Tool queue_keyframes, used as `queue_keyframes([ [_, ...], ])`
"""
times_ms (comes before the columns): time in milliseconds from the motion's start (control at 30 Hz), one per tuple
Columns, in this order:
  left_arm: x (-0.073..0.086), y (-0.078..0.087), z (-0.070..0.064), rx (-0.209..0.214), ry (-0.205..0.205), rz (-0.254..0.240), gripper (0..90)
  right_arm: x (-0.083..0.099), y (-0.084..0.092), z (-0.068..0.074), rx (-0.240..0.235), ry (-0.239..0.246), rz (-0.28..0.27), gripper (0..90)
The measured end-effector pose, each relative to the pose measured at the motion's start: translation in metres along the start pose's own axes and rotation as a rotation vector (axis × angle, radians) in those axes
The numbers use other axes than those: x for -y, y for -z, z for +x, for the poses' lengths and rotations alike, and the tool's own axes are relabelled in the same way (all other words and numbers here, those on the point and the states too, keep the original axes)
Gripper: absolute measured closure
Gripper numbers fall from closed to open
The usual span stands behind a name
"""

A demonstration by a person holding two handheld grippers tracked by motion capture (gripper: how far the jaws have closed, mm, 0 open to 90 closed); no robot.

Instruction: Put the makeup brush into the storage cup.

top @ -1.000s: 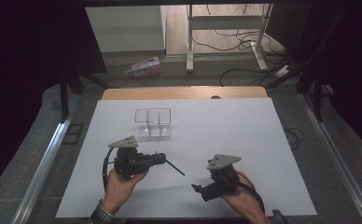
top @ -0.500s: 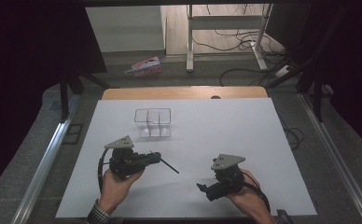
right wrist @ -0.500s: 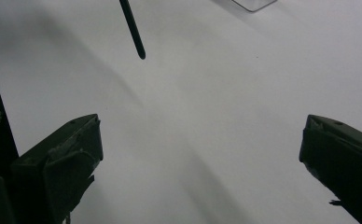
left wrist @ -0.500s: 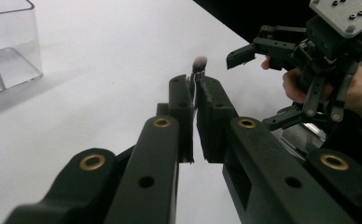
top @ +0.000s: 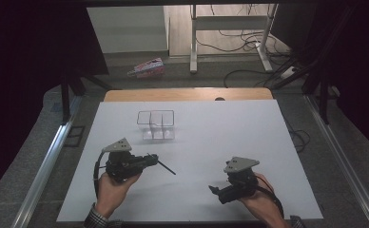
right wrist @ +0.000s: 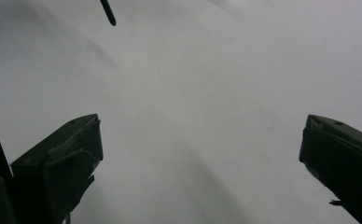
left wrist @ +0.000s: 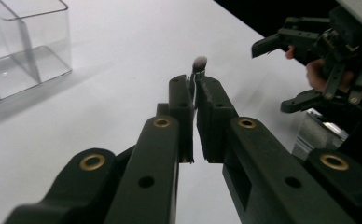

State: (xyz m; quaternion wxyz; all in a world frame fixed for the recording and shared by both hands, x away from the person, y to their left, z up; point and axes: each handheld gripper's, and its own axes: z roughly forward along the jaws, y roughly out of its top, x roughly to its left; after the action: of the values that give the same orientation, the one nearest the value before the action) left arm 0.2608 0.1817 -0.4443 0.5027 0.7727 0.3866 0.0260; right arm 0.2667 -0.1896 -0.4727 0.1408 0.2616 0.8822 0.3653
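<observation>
- Left gripper (top: 150, 160), near the front-left of the white table (top: 230, 128): clamped on a slim makeup brush (top: 166, 166), dark handle jutting right, bristles past the jaw tips.
- Right gripper (top: 217, 191), near the front edge: jaws wide apart, nothing between.
- Clear divided organizer (top: 155, 124) beyond the left gripper, toward the back edge.

Black jaws on left gripper (left wrist: 194, 100) — brass-coloured rivets; brush (left wrist: 198, 65) tipped grey-white, handle black; clear organiser (top: 156, 125); white table sheet (top: 220, 128); right gripper (top: 217, 194) black — grey top plate.
</observation>
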Motion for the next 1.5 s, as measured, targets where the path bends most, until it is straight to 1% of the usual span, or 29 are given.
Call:
queue_keyframes([
  [33, 0.0, 0.001, 0.001, -0.001, -0.002, 0.001, 85.4, 0.001, 0.001, -0.001, 0.004, 0.001, 0.001, 0.0],
  [267, 0.001, 0.007, 0.003, -0.048, -0.01, 0.011, 85.4, 0.008, 0.005, -0.005, 0.028, 0.002, 0.014, 0.0],
  [400, 0.002, 0.012, 0.004, -0.071, -0.013, 0.012, 85.4, 0.011, 0.008, -0.006, 0.034, -0.008, 0.018, 0.0],
  [667, 0.004, 0.019, 0.009, -0.108, -0.008, 0.016, 85.5, 0.017, 0.013, -0.01, 0.045, -0.015, 0.027, 0.0],
  [900, 0.005, 0.026, 0.014, -0.131, 0.002, 0.015, 85.4, 0.023, 0.017, -0.015, 0.056, -0.026, 0.029, 0.0],
  [1033, 0.006, 0.029, 0.017, -0.143, 0.005, 0.021, 85.5, 0.026, 0.019, -0.019, 0.059, -0.046, 0.032, 0.0],
  [1167, 0.006, 0.032, 0.019, -0.159, 0.002, 0.029, 85.4, 0.032, 0.024, -0.025, 0.058, -0.093, 0.03, 0.0],
  [1400, 0.006, 0.037, 0.022, -0.185, 0.004, 0.028, 85.4, 0.041, 0.033, -0.035, 0.085, -0.131, 0.02, 0.0],
  [1500, 0.006, 0.038, 0.024, -0.19, 0.007, 0.027, 85.4, 0.045, 0.037, -0.039, 0.097, -0.144, 0.023, 0.0],
])
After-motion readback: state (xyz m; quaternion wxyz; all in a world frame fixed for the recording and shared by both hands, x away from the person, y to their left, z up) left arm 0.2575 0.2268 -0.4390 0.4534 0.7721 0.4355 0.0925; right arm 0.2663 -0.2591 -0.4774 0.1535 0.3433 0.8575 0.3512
